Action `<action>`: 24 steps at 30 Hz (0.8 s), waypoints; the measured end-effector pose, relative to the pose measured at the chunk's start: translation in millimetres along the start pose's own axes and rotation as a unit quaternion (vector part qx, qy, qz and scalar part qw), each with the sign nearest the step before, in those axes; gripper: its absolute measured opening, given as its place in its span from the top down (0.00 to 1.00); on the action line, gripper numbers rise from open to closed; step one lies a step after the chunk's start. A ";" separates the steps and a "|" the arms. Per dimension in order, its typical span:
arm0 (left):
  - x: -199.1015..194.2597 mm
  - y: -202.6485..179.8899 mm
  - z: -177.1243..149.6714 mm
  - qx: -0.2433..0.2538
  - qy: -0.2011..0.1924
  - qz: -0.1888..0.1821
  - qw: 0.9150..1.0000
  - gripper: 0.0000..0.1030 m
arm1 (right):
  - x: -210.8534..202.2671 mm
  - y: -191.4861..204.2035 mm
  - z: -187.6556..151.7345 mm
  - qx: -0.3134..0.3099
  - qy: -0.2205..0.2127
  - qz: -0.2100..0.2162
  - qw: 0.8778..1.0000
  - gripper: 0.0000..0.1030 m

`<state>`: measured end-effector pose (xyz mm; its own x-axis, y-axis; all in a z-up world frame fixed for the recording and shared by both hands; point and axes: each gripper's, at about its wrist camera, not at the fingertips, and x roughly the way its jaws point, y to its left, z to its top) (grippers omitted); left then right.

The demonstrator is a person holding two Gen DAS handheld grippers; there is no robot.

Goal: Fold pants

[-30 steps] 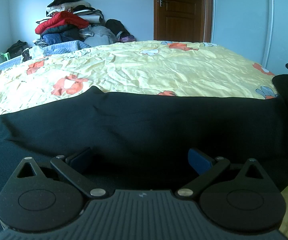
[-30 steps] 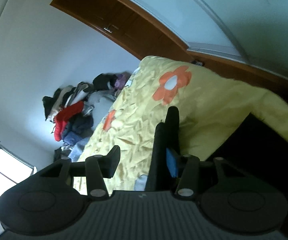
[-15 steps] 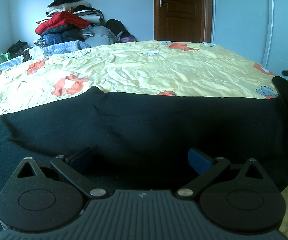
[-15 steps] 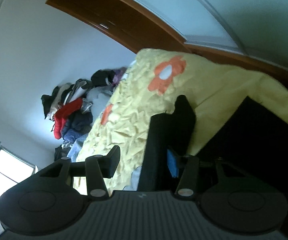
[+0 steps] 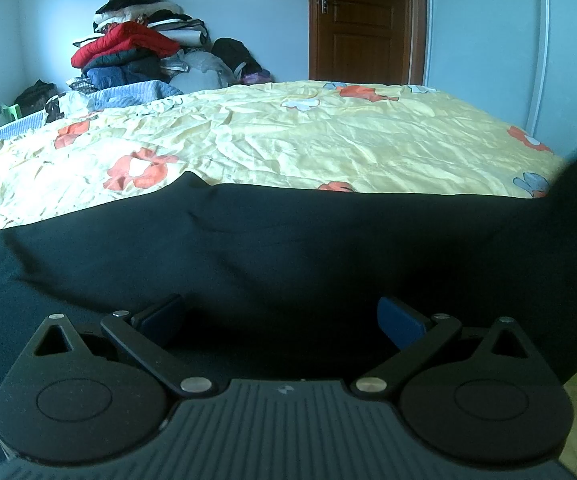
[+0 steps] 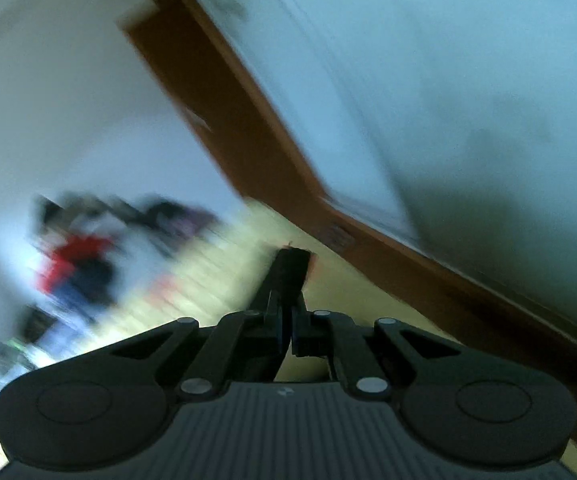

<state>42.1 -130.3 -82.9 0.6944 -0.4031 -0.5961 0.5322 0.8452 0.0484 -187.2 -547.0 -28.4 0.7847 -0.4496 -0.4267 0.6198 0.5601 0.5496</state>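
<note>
The black pants (image 5: 288, 248) lie spread across the near edge of the bed (image 5: 328, 140), over its yellow flowered sheet. The left gripper (image 5: 280, 320) hovers just above them, fingers wide and empty. The right gripper (image 6: 287, 330) has just snapped closed, its fingers pinching a strip of the pants' dark cloth; that view is blurred.

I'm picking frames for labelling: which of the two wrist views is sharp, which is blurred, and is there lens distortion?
Left wrist view: sharp, with the black pants and flowered bedsheet crisp, though fisheye bends the edges. Right wrist view: heavy motion smear across the clothes pile and door frame; only the right gripper reads clearly.
</note>
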 end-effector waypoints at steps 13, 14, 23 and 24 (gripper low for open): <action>-0.2 0.0 0.0 -0.001 0.000 -0.004 1.000 0.00 | -30.1 -25.4 -35.6 -0.038 0.028 -0.110 0.993 0.95; -0.3 0.7 0.6 0.000 0.002 -0.005 1.000 0.00 | -32.3 -26.3 -39.3 -0.040 0.018 -0.141 0.989 0.86; -18.7 5.7 41.7 0.025 0.001 -0.007 1.000 0.02 | -30.5 112.7 -66.0 -0.343 -0.028 -0.012 0.939 0.31; -16.2 4.6 47.6 0.037 0.003 -0.008 0.999 0.02 | -13.0 124.9 -72.8 -0.358 0.050 0.044 0.931 0.31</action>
<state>56.3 -136.6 -34.9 0.6820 -0.4140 -0.6028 0.5777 0.8105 0.0969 -119.4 -420.5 -6.5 0.8072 -0.3339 -0.4867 0.3725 0.9279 -0.0187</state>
